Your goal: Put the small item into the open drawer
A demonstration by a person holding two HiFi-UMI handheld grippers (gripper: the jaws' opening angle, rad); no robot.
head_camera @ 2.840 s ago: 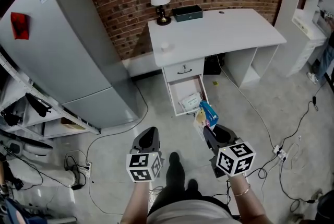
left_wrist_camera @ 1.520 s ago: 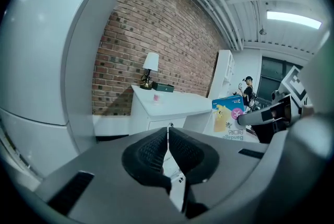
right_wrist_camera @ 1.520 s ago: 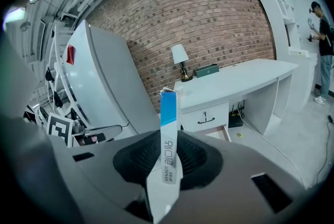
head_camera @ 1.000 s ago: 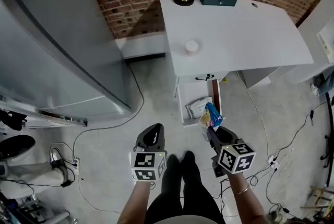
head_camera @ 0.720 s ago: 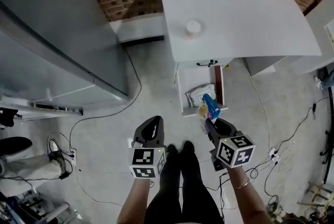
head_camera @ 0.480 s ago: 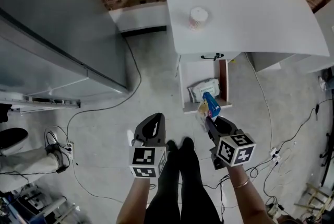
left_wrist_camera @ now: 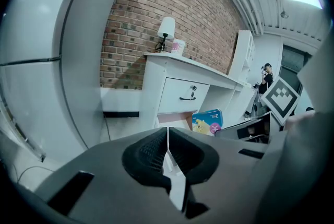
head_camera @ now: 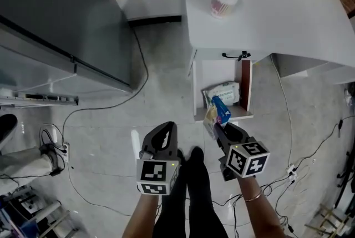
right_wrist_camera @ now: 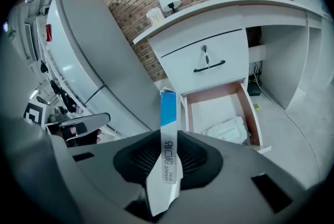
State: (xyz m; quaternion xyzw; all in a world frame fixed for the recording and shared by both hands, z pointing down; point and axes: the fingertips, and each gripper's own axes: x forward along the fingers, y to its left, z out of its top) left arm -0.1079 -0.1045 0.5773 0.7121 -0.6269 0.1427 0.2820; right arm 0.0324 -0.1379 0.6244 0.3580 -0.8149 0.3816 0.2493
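Right gripper (right_wrist_camera: 168, 152): clamped on our box (right_wrist_camera: 168, 108), upright, near the drawer (head_camera: 246, 84) front.
Left gripper (left_wrist_camera: 168, 144): jaws together, empty.
Handling: we judge it light, probably crushable card; hold the flat faces.

my left gripper (head_camera: 165, 130) and my right gripper (head_camera: 218, 130) are the same make: smooth dark grey plastic shells, rounded and tapering toward the front, with black ribbed pads (left_wrist_camera: 148, 150) set in a hollow. each carries a cube at the back, the left cube (head_camera: 157, 176) and the right cube (head_camera: 248, 158), with white faces printed in black square markers. my forearms are bare. i wear a thin bracelet (head_camera: 254, 197) on my right wrist, black trousers (head_camera: 191, 206) and black shoes (head_camera: 194, 155).
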